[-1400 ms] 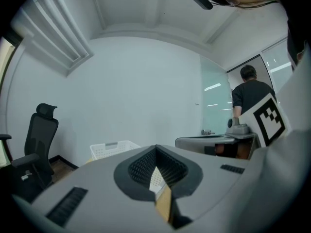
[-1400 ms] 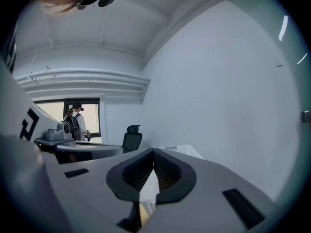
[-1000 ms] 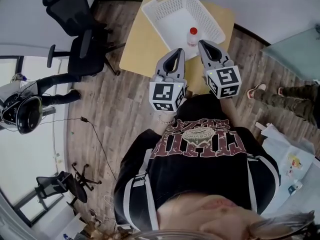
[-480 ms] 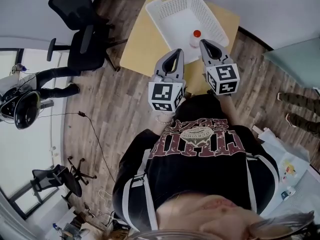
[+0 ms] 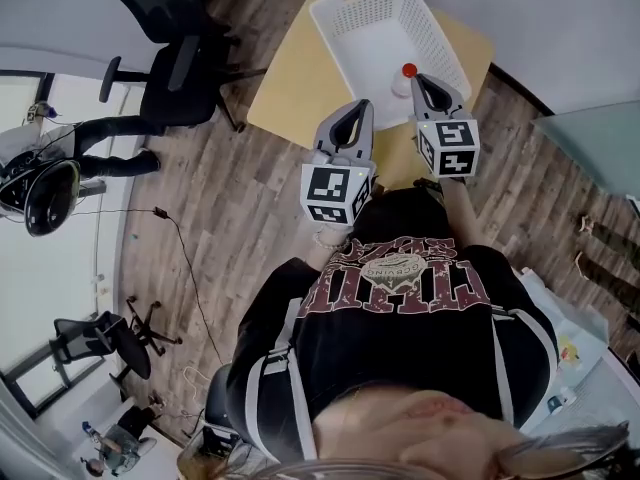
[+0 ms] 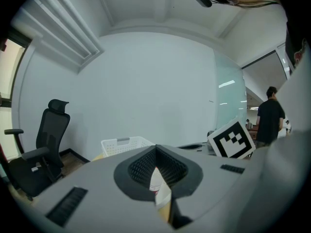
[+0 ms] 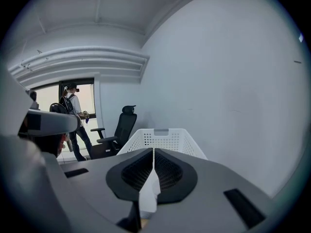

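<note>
- left gripper (image 5: pixel 358 113): held over the near edge of the wooden table (image 5: pixel 290 83), pointing toward the white basket (image 5: pixel 350 18). in the left gripper view its fingers (image 6: pixel 146 164) are pressed together at the tips, with only a thin slit lower down and nothing pinched.
- right gripper (image 5: pixel 422 80): its tip sits over the near right corner of the basket. in the right gripper view the fingers (image 7: pixel 165 166) meet along a closed seam and grip nothing.
- small bottle (image 5: pixel 406 76) with a red cap: stands upright inside the basket at its near right corner, just beside the right gripper's tip in the head view. whether they touch cannot be told.
- the basket stands on the table, and the right gripper view shows its perforated wall (image 7: pixel 167 137) straight ahead.
- black office chair (image 5: pixel 175 38): on the wood floor to the left of the table.
- a person (image 7: pixel 73 113) stands by a doorway far off.
</note>
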{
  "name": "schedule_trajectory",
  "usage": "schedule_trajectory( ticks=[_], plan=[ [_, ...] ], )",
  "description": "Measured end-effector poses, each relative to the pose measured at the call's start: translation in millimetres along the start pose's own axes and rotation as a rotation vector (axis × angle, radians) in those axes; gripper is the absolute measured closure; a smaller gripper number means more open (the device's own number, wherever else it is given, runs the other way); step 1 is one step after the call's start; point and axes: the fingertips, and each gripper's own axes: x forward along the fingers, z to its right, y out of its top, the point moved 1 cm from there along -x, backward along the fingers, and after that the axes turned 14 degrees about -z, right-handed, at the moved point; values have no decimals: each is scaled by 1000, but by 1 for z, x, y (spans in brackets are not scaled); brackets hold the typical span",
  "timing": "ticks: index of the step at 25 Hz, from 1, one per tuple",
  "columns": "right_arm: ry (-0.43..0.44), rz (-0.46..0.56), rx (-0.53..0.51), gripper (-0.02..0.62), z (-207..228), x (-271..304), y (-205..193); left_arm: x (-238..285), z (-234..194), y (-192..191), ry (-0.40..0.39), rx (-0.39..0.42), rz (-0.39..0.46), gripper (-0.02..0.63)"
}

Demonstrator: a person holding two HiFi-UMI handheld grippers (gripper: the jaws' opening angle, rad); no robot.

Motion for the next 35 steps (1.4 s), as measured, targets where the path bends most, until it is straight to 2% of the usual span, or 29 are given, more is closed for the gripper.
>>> schedule_trajectory(
  ticks=[10, 14, 35],
  plan=[
    [10, -73, -32, 574, 6, 24, -6, -10, -17, -1, 60, -34, 18, 558],
    [22, -101, -40, 526, 5, 32, -7, -14, -22, -2, 80, -49, 21, 560],
    [16, -289, -103, 430, 12, 78, -26, -15, -32, -7, 109, -90, 26, 560]
  ],
)
